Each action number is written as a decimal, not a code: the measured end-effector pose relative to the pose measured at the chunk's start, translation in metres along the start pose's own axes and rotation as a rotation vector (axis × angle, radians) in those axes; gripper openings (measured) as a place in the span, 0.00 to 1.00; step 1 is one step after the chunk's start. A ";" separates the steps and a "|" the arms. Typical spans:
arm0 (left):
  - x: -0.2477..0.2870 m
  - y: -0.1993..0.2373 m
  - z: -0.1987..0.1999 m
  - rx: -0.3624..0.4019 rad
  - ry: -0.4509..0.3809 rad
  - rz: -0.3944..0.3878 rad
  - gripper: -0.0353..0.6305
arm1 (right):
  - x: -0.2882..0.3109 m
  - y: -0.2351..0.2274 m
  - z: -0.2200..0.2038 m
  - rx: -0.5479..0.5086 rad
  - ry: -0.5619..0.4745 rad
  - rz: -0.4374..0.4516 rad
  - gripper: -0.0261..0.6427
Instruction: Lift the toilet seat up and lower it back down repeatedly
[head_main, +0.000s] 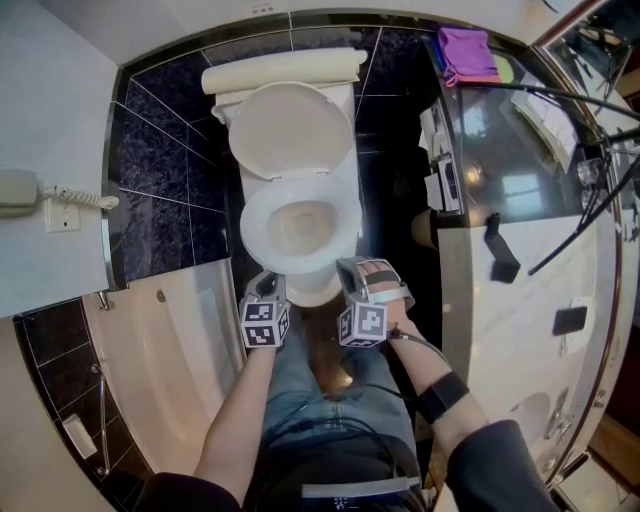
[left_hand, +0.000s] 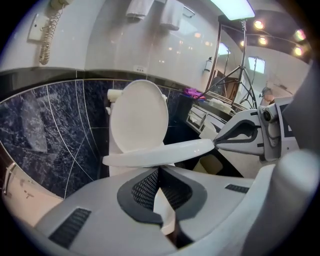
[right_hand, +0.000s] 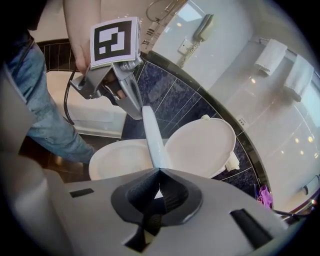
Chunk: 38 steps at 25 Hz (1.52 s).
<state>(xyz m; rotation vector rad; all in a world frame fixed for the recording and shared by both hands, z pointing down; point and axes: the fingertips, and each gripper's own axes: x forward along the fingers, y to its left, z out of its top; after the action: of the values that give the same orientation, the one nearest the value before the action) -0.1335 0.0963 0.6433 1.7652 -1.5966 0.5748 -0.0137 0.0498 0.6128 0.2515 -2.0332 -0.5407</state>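
White seat (left_hand: 160, 151) hovers slightly raised over the bowl (right_hand: 117, 159), centre frame; left tongs (left_hand: 159, 171) and right tongs (right_hand: 159, 172) both pinch its front rim — its long axis runs away toward the upright lid (head_main: 290, 130).

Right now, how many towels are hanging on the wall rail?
2. They hang side by side: the near towel closer to the wall phone, the far towel beyond it. The frame edge cuts the wall there, so more may be hidden.
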 end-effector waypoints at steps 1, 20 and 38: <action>0.001 -0.001 -0.006 0.000 0.010 -0.001 0.05 | -0.003 0.004 -0.004 0.007 0.000 0.001 0.06; 0.043 -0.011 -0.153 0.073 0.134 -0.086 0.05 | 0.050 0.047 -0.104 0.315 0.098 0.006 0.07; 0.109 -0.008 -0.297 0.156 0.422 -0.144 0.05 | 0.121 0.125 -0.136 0.350 0.124 0.086 0.07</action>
<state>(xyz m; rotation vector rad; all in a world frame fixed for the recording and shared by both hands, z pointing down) -0.0741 0.2392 0.9188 1.7103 -1.1521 0.9507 0.0489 0.0755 0.8223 0.3938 -1.9984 -0.1092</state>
